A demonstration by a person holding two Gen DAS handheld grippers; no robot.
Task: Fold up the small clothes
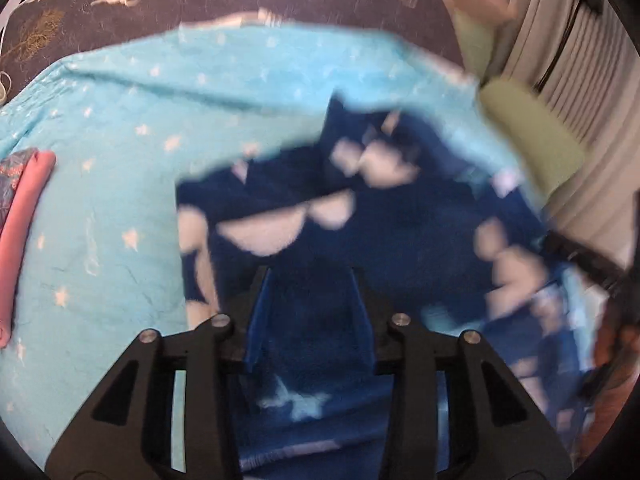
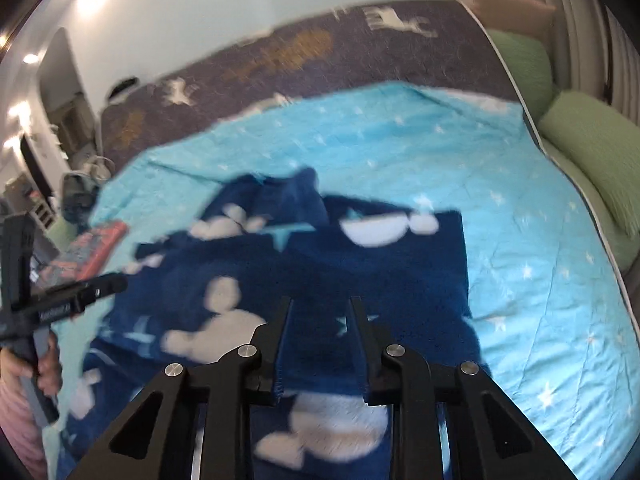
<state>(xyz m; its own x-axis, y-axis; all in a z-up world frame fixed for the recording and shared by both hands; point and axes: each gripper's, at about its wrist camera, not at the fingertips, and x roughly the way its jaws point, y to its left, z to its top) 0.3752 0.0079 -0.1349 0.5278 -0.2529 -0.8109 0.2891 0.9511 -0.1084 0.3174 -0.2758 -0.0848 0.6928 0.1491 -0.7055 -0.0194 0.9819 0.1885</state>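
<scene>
A dark blue fleece garment [image 1: 384, 224] with white cloud and star shapes lies spread on a light blue star-patterned blanket [image 1: 100, 184]. It also shows in the right wrist view [image 2: 304, 264], on the same blanket [image 2: 520, 240]. My left gripper [image 1: 310, 276] is shut on a fold of the blue fleece, which fills the gap between its fingers. My right gripper [image 2: 320, 304] is likewise shut on a fold of the fleece. The left gripper's handle [image 2: 60, 296] and the hand holding it show at the left of the right wrist view. Both views are motion-blurred.
A pink and patterned folded item [image 1: 24, 216] lies at the blanket's left edge. Green pillows [image 2: 592, 148] lie along the right by a ribbed headboard. A grey deer-patterned bedspread [image 2: 300, 52] covers the far bed. Room furniture [image 2: 36, 168] stands far left.
</scene>
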